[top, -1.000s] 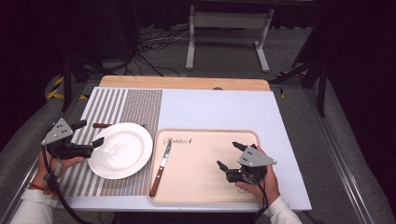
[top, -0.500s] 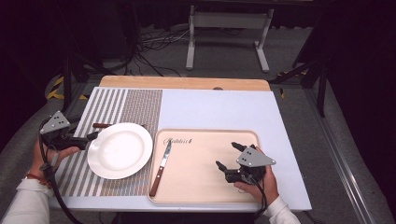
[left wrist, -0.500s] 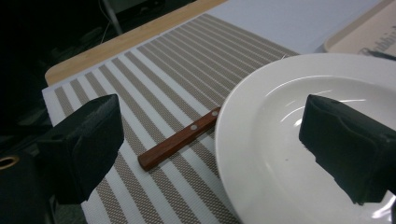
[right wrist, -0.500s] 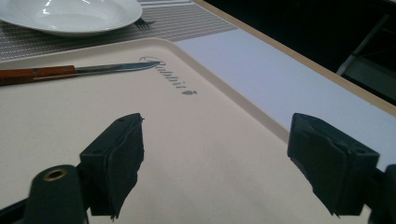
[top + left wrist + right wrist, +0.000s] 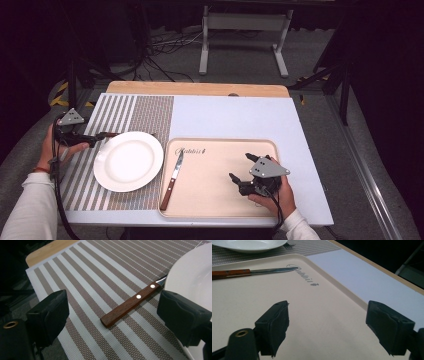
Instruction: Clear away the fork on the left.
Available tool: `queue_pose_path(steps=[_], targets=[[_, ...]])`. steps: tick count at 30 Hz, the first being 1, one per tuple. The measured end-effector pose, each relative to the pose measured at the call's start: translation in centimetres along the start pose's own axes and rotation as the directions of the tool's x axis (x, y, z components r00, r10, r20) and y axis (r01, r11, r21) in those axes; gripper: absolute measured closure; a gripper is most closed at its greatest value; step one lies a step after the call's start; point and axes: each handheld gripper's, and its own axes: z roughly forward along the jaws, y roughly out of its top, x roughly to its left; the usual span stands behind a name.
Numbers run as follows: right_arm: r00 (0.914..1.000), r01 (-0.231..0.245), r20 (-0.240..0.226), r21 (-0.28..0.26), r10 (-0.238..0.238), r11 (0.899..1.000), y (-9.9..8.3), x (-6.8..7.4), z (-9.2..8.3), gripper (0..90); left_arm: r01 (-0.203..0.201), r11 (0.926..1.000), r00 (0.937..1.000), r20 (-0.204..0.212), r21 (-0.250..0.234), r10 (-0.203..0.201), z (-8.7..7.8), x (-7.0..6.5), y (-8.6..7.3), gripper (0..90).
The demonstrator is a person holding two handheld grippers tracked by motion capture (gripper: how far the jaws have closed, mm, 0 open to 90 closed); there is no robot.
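A white plate (image 5: 128, 161) lies on a striped placemat (image 5: 118, 111). A wooden-handled utensil (image 5: 110, 134) sticks out from under the plate's far left rim; its fork tines (image 5: 288, 245) show beyond the plate. My left gripper (image 5: 97, 138) is open, its jaws on either side of that wooden handle (image 5: 132, 304) without touching it; the left gripper (image 5: 113, 313) hovers low over the mat. A knife (image 5: 172, 180) with a wooden handle lies at the left of the beige tray (image 5: 220, 150). My right gripper (image 5: 241, 167) hangs open over bare tray (image 5: 244, 302), holding nothing.
The plate (image 5: 197, 267) rim is close to my left gripper's right jaw. The knife (image 5: 249, 271) lies well ahead of my right gripper (image 5: 332, 325). A pale table surface (image 5: 235, 115) stretches beyond the tray, with a wooden edge at the far side. Stands and cables crowd the dark floor.
My left gripper has drifted off the plate's left rim and moved farther from the person, up to the wooden handle. The right gripper has stayed over the tray.
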Motion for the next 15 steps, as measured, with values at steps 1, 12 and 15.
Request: queue_pose_path(steps=[1, 12, 15], targets=[[1.0000, -0.002, 0.000, 0.000, 0.002, 1.000, 0.0, 0.0, 0.0, 19.7, 0.000, 1.0000, 1.0000, 0.004, 0.005, 0.000, 0.2, 0.2, 0.1, 11.7], [0.9999, -0.011, 0.006, 0.028, 0.011, 1.000, -0.4, -0.3, 0.3, 19.7, -0.050, 0.9946, 0.9986, 0.024, 0.091, 0.048, 2.9, 1.5, 0.3, 14.2], [0.9998, -0.016, 0.009, 0.034, 0.015, 0.999, -0.5, -0.4, 0.2, 19.7, -0.059, 0.9942, 0.9972, 0.051, 0.090, 0.054, 3.4, 1.4, 0.2, 14.2]])
